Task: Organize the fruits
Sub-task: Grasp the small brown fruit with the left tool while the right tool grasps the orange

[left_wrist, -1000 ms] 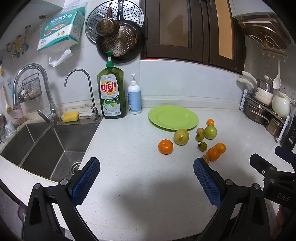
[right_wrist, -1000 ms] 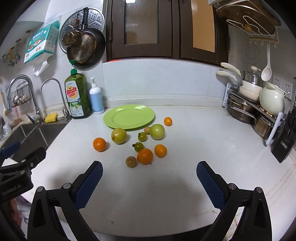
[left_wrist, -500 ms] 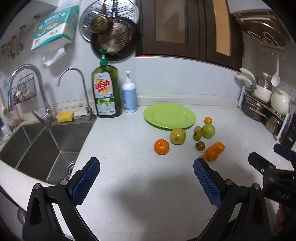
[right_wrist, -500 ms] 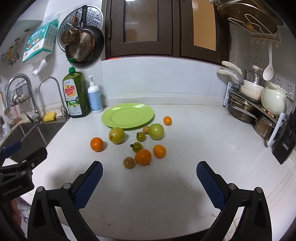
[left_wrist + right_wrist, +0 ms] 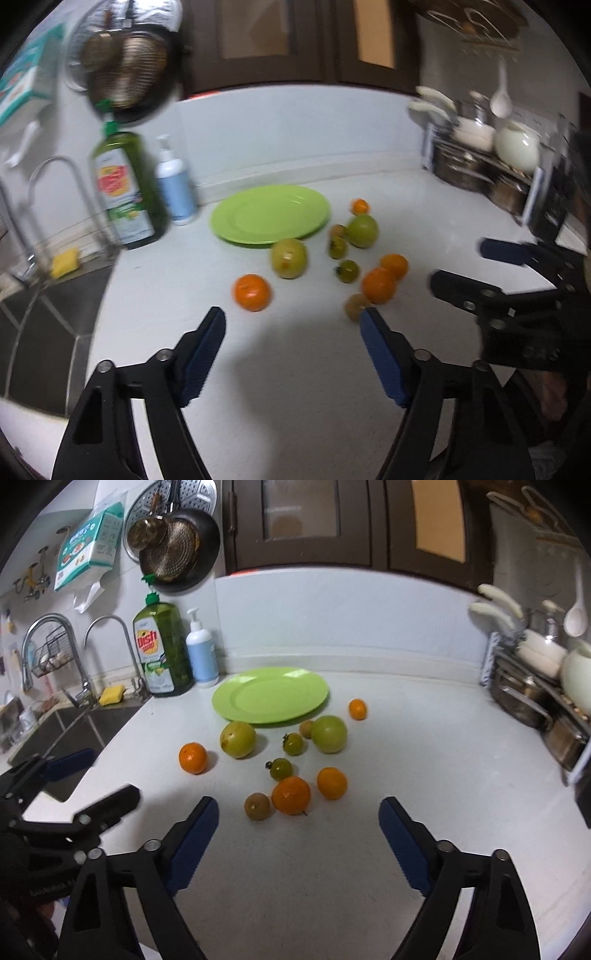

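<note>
A green plate (image 5: 269, 214) (image 5: 269, 694) lies at the back of the white counter. In front of it several fruits are scattered: an orange (image 5: 252, 292) (image 5: 193, 757) at the left, a yellow-green fruit (image 5: 289, 257) (image 5: 238, 739), a green fruit (image 5: 328, 734), small green tomatoes (image 5: 280, 768), a large orange (image 5: 291, 795) and a brown fruit (image 5: 257, 806). My left gripper (image 5: 291, 325) hovers short of the orange; its jaws are closing with nothing between them. My right gripper (image 5: 298, 812) is near the brown fruit and large orange, jaws closing, empty.
A sink (image 5: 70, 734) with two taps lies at the left. A dish soap bottle (image 5: 162, 650) and a white pump bottle (image 5: 201, 657) stand behind the plate. A rack of pots and bowls (image 5: 535, 690) fills the right side. Pans hang on the wall.
Both grippers have moved forward and down toward the fruits, and both pairs of jaws have narrowed. The left wrist view has rolled and is blurred by motion.
</note>
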`<state>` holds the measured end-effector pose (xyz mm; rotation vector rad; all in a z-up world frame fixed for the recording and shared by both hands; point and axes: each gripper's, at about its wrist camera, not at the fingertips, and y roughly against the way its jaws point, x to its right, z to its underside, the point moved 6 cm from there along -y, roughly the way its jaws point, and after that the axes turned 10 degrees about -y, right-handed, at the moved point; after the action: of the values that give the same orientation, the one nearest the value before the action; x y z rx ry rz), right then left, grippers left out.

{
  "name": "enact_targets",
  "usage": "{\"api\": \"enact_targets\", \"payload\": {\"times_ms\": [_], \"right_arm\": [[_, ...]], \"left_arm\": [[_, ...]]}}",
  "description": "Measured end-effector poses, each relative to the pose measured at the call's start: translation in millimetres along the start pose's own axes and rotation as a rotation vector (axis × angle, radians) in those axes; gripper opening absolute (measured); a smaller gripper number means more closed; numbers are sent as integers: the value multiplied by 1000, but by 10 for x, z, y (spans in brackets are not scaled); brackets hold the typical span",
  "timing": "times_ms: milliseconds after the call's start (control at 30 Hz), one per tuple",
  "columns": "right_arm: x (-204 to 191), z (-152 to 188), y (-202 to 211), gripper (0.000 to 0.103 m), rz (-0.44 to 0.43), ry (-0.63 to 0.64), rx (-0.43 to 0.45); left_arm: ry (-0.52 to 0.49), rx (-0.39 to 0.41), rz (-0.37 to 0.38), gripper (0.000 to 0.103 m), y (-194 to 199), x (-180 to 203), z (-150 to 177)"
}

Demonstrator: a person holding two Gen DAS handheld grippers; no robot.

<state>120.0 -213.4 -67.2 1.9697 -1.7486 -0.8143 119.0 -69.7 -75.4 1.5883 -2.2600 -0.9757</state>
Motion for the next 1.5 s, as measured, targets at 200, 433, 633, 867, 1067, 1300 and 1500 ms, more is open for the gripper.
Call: {"api": "enact_targets", "payload": {"times_ms": [200,433,633,867,1067,1300,1500], "right_arm": [[11,-7,-302,71,-60,34,-77],[51,30,-602,54,-95,77,-161],[132,61,-704,51,-118,94,-206],[118,76,-787,48,-137,127,-229],[147,88,-842,47,-144,132,-250],[157,80,-889,47,-155,129,-258],[165,75,-932,47,-167,115,-269]], "left_arm": [[-72,-23,90,55,-283,194,-12],[-120,-49,139,46,-560,341,-45],[-149,-80,187,45,-739,458,-13],[-169,-94,198,44,-912,531,-18],[-181,-107,204,42,-1027,565,-27],[-156,-137,220,36,-1160,583,-7],[-144,-145,222,28,-1188,559,-20]]}}
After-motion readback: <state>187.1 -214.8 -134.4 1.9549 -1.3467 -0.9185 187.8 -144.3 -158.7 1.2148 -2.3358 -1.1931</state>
